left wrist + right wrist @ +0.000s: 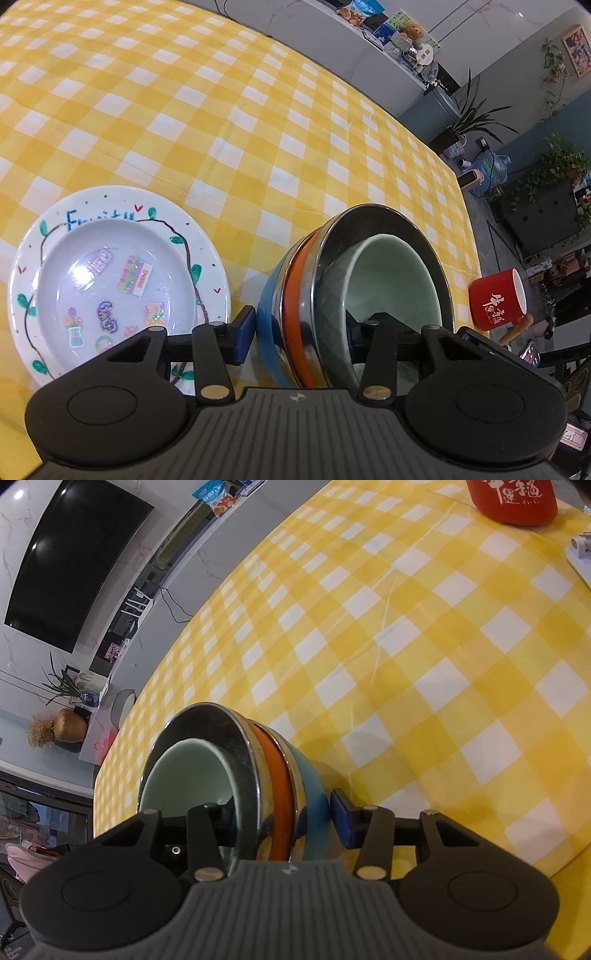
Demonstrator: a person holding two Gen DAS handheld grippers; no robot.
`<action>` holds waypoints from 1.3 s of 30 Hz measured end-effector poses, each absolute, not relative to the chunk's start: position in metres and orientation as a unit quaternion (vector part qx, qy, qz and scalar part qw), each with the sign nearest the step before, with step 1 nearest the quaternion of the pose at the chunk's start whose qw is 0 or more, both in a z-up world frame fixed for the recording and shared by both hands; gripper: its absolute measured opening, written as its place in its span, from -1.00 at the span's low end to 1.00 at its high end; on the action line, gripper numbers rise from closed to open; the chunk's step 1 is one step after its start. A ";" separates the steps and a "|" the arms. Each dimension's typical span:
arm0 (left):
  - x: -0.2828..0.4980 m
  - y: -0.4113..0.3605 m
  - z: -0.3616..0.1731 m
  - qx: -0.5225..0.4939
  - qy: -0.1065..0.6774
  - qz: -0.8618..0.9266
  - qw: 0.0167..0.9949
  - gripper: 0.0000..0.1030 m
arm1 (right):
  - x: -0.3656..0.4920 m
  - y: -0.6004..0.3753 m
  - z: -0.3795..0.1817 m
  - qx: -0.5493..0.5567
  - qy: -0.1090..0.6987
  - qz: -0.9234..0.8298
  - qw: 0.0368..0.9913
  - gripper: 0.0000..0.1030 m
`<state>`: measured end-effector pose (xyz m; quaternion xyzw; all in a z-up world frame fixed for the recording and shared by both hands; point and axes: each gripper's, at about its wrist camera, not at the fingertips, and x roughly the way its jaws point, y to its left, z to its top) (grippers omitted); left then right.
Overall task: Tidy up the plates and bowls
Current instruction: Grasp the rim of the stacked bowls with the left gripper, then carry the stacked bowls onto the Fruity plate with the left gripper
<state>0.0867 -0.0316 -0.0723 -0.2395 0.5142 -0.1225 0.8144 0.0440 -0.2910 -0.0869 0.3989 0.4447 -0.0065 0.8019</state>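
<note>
A nested stack of bowls (295, 295) stands on the yellow checked tablecloth: blue outermost, then orange, then steel, with a pale green bowl (395, 280) inside. My left gripper (304, 325) straddles the stack's wall, its blue pad (245, 332) against the blue bowl and the other finger inside the green bowl. In the right wrist view the same stack (280, 775) sits between the jaws of my right gripper (280, 812), blue pad (343, 819) outside, other finger inside. A white plate (210, 258) with a painted vine and stickers lies left of the stack.
A red mug (495, 302) stands near the table's right edge, also seen far off as the red mug (513, 502). A white object (580, 554) lies at the right border. The cloth (221, 129) stretches beyond the stack. The table edge (110, 760) runs close to the left of the stack.
</note>
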 end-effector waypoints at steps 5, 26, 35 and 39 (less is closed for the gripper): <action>0.080 -0.026 -0.060 -0.240 0.502 -0.125 0.821 -0.01 | 0.041 -0.286 -0.076 0.391 0.435 0.000 0.811 -0.12; 0.055 0.056 -0.023 -0.258 0.481 -0.081 0.834 -0.02 | 0.042 -0.207 -0.046 0.355 0.440 0.074 0.822 -0.14; 0.057 0.084 -0.030 -0.277 0.486 -0.060 0.827 -0.02 | 0.054 -0.178 -0.050 0.341 0.457 0.087 0.817 -0.15; 0.060 0.090 -0.039 -0.286 0.495 -0.056 0.818 -0.02 | 0.057 -0.171 -0.055 0.334 0.466 0.082 0.815 -0.15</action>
